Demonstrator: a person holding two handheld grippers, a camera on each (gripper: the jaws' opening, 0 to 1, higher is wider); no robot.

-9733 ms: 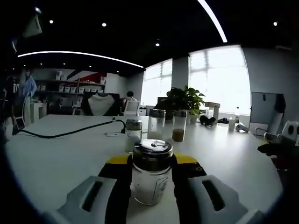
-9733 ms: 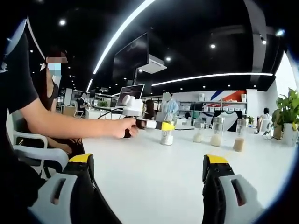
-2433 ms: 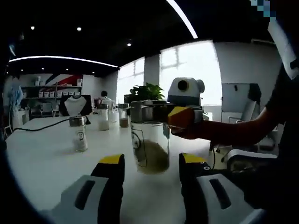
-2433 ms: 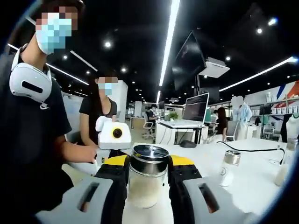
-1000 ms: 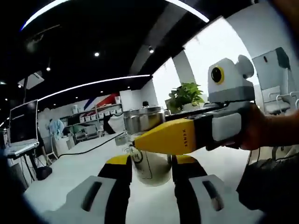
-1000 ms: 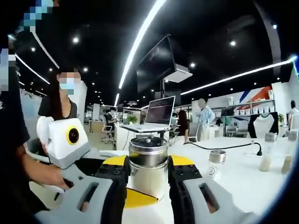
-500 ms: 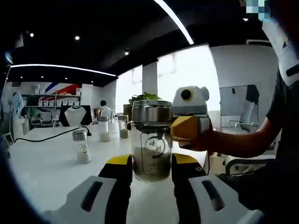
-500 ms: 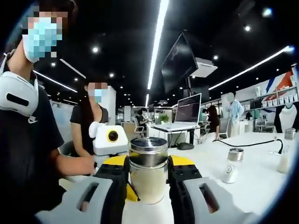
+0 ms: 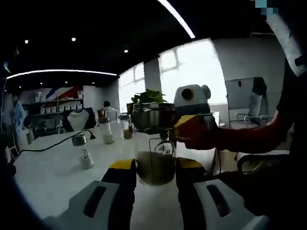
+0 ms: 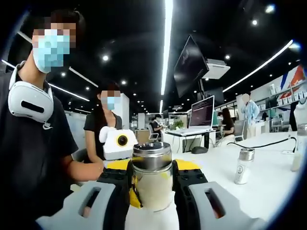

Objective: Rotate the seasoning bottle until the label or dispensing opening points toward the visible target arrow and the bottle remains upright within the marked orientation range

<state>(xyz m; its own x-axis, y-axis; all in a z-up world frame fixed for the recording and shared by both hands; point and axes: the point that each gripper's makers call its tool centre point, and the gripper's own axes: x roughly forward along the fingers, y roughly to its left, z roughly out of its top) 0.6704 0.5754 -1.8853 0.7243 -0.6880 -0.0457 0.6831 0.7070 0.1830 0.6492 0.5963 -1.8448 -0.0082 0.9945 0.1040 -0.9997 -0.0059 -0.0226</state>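
The seasoning bottle (image 9: 154,160), clear glass with a steel lid and greenish seasoning in the bottom, stands upright between my left gripper's (image 9: 156,167) jaws, which press its sides. Its round label faces the camera, slightly right of centre. My right gripper (image 9: 172,127) reaches in from the right and clasps the bottle just under the lid, a hand behind it. In the right gripper view the same bottle (image 10: 152,184) sits between my right gripper's (image 10: 151,179) shut jaws, with the left gripper's yellow finger (image 10: 133,197) behind it.
On the white table (image 9: 53,175) stand a small shaker (image 9: 85,153) and more bottles (image 9: 106,132) farther back, beside a black cable (image 9: 53,143). The right gripper view shows that shaker (image 10: 243,166), a laptop (image 10: 201,112), the person holding the grippers and a seated person (image 10: 103,129).
The left jaws, open around the bottle 2.4 s ago, have closed on it. In the last half second the label has turned slightly right; both views have shifted a little.
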